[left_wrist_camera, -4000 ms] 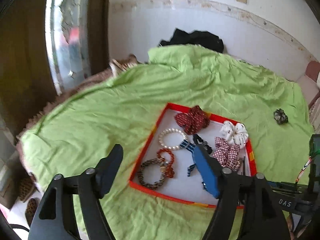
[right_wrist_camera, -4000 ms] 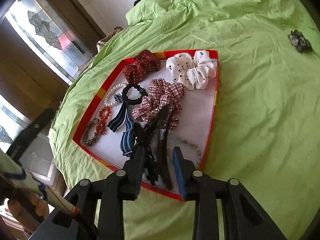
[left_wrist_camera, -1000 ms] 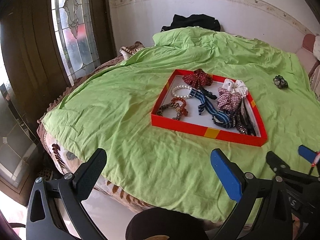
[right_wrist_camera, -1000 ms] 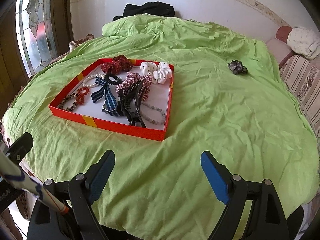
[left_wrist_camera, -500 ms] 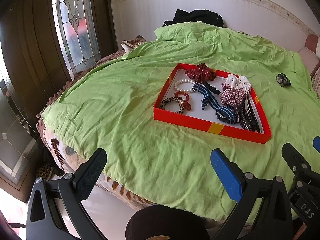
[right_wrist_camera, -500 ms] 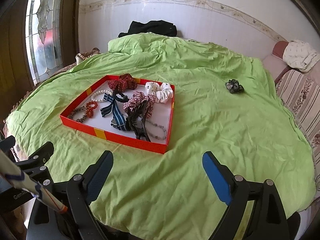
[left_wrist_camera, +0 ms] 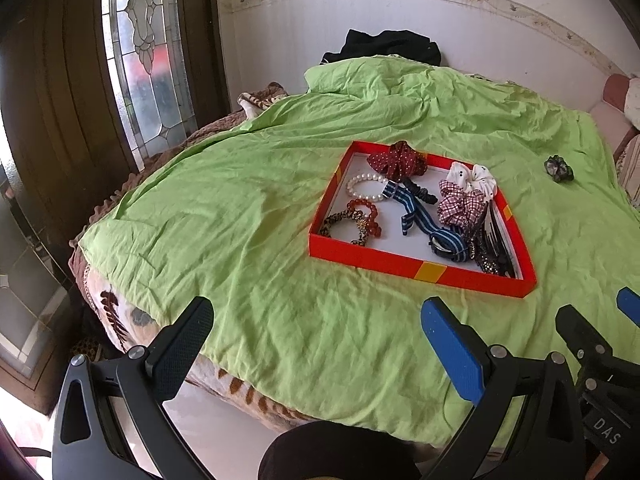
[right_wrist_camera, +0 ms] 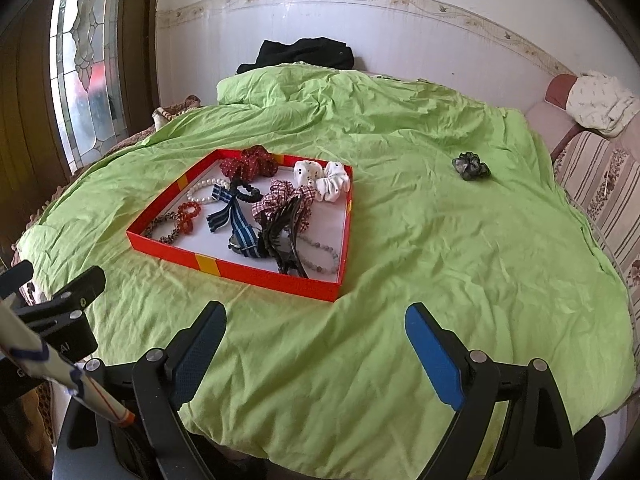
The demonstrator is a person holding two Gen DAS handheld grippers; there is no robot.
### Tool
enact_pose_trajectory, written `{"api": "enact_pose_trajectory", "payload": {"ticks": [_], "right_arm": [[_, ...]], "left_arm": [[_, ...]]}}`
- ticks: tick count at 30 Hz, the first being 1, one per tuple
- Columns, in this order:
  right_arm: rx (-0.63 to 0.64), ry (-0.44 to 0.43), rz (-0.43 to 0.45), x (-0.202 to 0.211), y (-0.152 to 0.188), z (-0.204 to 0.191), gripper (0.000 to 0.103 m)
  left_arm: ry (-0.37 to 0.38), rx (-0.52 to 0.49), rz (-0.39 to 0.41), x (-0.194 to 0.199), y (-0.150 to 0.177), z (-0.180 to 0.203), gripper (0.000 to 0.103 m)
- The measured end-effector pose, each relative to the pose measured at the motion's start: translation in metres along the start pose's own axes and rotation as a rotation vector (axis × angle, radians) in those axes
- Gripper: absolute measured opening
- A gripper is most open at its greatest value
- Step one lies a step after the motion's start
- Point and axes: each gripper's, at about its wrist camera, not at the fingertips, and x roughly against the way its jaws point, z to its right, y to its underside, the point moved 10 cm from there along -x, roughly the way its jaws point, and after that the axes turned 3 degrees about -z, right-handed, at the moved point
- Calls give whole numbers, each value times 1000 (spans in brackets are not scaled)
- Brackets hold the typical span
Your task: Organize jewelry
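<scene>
Tray: a red tray (left_wrist_camera: 416, 269) sits on the green bedspread (right_wrist_camera: 440, 240), well ahead of both claws.
In the tray: a pearl bracelet (left_wrist_camera: 366, 187), a red bead bracelet (left_wrist_camera: 366, 216), a leopard-print band (left_wrist_camera: 345, 222), a blue striped ribbon tie (right_wrist_camera: 234, 220), and dark red (right_wrist_camera: 250, 164), plaid (left_wrist_camera: 460, 208) and white dotted scrunchies (right_wrist_camera: 326, 178). Black hair clips (right_wrist_camera: 286, 236) and a grey bead strand (right_wrist_camera: 324, 258) lie at its right side.
Left out: one dark green scrunchie (right_wrist_camera: 471, 166) lies alone on the bedspread, well apart from the tray, to its right.
Left claw (left_wrist_camera: 316, 340): spread wide, holding nothing, low near the bed's edge.
Right claw (right_wrist_camera: 316, 338): spread wide too, empty, over the near bedspread.
Progress: nearly everything looks gathered; I judge the stray scrunchie is what is left, if it belongs with the rest.
Loose end: the tray's pieces overlap on the right side, so some tidying may remain.
</scene>
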Motion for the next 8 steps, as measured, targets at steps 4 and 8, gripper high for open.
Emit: {"api": "enact_pose_trajectory", "payload": {"ticks": [4,8], "right_arm": [[-1,-1,-3,0,0,0,94],[-7,-11,-16,-2,2,-1,94]], "left_arm": [[2,13,-4,0,1,-2,103],[-17,18,-7,0,1,-5,103]]}}
